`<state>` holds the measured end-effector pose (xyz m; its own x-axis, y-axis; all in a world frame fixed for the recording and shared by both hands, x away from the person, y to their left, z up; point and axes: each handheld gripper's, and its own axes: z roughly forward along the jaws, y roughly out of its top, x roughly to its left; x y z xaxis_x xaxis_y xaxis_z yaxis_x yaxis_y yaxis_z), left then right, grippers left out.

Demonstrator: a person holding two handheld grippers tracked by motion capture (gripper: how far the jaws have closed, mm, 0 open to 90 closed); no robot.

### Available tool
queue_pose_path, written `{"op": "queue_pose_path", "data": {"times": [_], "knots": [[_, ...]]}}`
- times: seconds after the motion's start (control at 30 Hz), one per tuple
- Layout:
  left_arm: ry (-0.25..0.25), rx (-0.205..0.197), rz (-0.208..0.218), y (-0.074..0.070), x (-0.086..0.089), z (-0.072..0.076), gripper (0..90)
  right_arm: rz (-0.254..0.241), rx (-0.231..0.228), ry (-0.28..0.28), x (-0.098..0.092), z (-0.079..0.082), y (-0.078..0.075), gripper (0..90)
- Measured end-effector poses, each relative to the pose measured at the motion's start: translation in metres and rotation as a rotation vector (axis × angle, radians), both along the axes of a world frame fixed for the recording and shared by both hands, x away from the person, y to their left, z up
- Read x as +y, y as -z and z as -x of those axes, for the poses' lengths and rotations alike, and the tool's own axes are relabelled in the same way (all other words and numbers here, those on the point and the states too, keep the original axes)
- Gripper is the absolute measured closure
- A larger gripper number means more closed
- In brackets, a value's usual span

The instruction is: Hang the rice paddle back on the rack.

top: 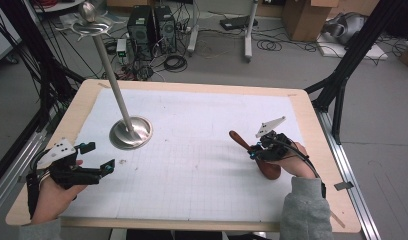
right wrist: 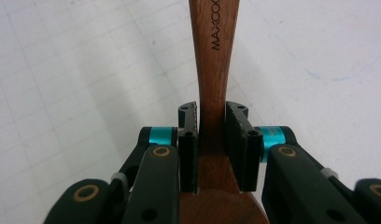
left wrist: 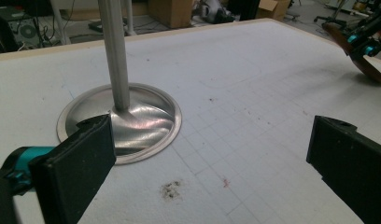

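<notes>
A brown wooden spoon (top: 264, 162) is clamped at its neck by my right gripper (top: 256, 150) at the right of the table, its handle pointing up and left. In the right gripper view the two pads (right wrist: 191, 140) press both sides of the spoon's neck (right wrist: 212, 93), with the bowl near the camera. My left gripper (top: 99, 157) rests at the table's left front with its jaws wide apart and nothing between them. A metal stand (top: 130, 131) with a round base and a tall pole stands just beyond the left gripper; its base (left wrist: 132, 123) lies ahead in the left gripper view.
A white gridded mat (top: 192, 160) covers the wooden table (top: 312, 115). Small dark specks (left wrist: 170, 189) lie on the mat before the left gripper. Black frame legs flank the table. Computers, cables and boxes sit on the floor beyond the far edge.
</notes>
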<state>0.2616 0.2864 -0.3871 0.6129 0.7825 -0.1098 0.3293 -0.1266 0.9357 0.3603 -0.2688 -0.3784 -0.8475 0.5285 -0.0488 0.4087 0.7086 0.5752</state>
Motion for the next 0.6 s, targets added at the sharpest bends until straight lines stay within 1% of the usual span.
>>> {"op": "queue_pose_path", "data": {"times": [0.03, 0.07, 0.1, 0.13, 0.17, 0.27, 0.37, 0.5, 0.53, 0.57, 0.6], "knots": [[0.001, -0.001, 0.0, 0.0, 0.0, 0.0, 1.8, -0.016, -0.005, 0.008, 0.0, 0.0, -0.002, 75.2], [0.0, -0.001, 0.004, 0.0, 0.0, 0.0, 1.8, -0.016, -0.005, 0.008, 0.0, 0.0, -0.002, 75.2], [-0.002, -0.004, 0.006, 0.0, 0.0, 0.0, 1.8, -0.032, -0.022, 0.014, -0.002, -0.001, -0.003, 75.3], [-0.002, -0.004, 0.006, 0.0, 0.0, 0.0, 1.8, -0.032, -0.022, 0.014, -0.002, -0.001, -0.003, 75.3], [-0.002, -0.004, 0.005, 0.0, 0.0, 0.0, 1.8, -0.042, -0.023, 0.016, -0.002, 0.0, -0.004, 75.3], [-0.003, -0.001, 0.004, 0.0, 0.001, 0.0, 1.8, -0.061, -0.049, 0.025, -0.005, 0.0, -0.008, 75.4], [-0.003, 0.0, 0.003, 0.0, 0.001, 0.0, 1.8, -0.071, -0.058, 0.026, -0.006, 0.0, -0.009, 75.5], [-0.006, -0.002, 0.006, 0.0, 0.0, 0.0, 1.8, -0.12, -0.073, 0.025, -0.007, 0.003, -0.014, 75.6], [-0.004, 0.0, 0.006, 0.001, 0.001, 0.0, 1.8, -0.137, -0.08, 0.021, -0.007, 0.003, -0.016, 75.7], [-0.004, 0.001, 0.004, 0.001, 0.001, 0.0, 1.7, -0.164, -0.087, 0.018, -0.008, 0.005, -0.019, 75.7], [-0.003, 0.003, 0.003, 0.001, 0.001, 0.0, 1.7, -0.164, -0.087, 0.018, -0.008, 0.005, -0.019, 75.7]]}}
